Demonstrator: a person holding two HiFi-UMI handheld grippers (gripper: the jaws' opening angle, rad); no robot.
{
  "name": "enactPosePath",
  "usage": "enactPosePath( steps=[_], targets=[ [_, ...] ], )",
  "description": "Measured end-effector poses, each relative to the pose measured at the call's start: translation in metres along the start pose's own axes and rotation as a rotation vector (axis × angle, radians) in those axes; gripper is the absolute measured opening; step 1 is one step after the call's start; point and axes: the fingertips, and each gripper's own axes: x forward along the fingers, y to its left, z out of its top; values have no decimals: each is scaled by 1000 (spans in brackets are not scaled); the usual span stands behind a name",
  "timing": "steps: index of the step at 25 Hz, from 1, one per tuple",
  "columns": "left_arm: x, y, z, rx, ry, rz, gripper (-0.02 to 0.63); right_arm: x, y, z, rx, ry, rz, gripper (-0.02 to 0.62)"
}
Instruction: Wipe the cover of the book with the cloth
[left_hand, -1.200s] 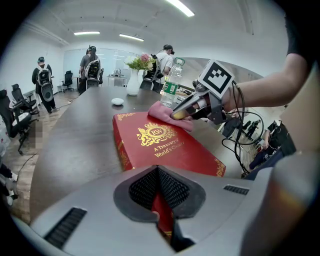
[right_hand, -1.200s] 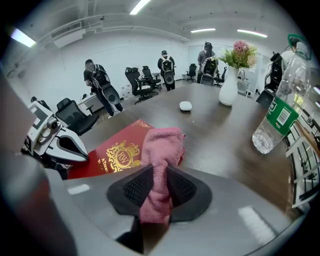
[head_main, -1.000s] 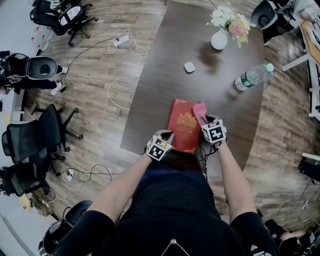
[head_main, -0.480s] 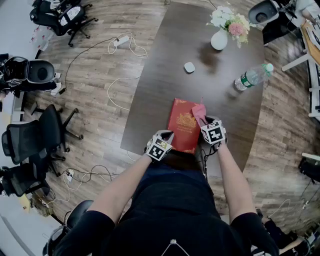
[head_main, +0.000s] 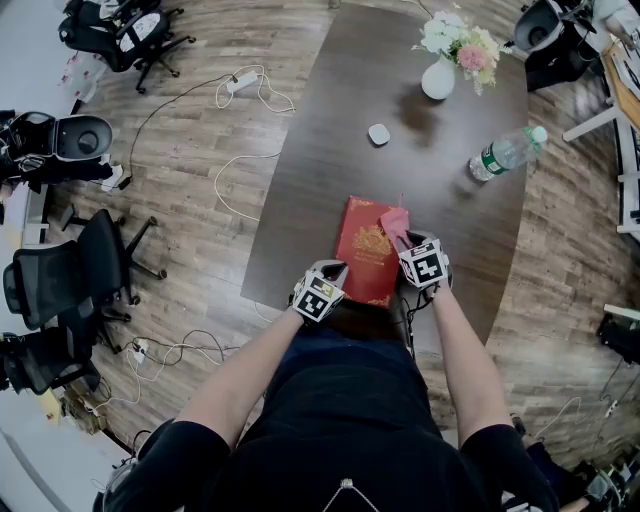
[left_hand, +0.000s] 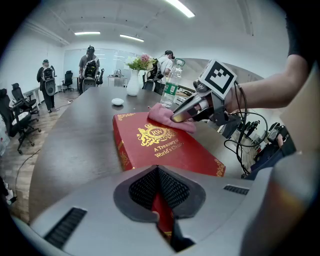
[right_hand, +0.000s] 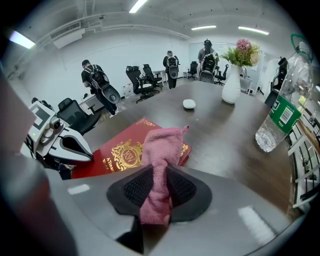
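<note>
Book flat at near table edge. Left claw pinches its near edge: hold firm. Right claw grips cloth on cover's far right corner: press softly, long strokes over whole cover.
</note>
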Motion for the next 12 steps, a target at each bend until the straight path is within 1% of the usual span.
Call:
enactPosePath(
  steps=[3, 5, 7, 12],
  targets=[
    [-4, 0, 11, 11, -32, 2, -5, 2, 7, 3, -10, -1, 10, 94],
    [1, 1, 4, 2, -36, -1, -5, 5, 13, 6, -20, -1, 23, 94],
    [6, 1, -5, -7, -23, -3, -5, 8, 20, 8, -32, 0, 37, 94],
    [2, -1, -9, -21, 14, -10, -5, 15, 36, 17, -66, 4, 55, 94]
  ],
)
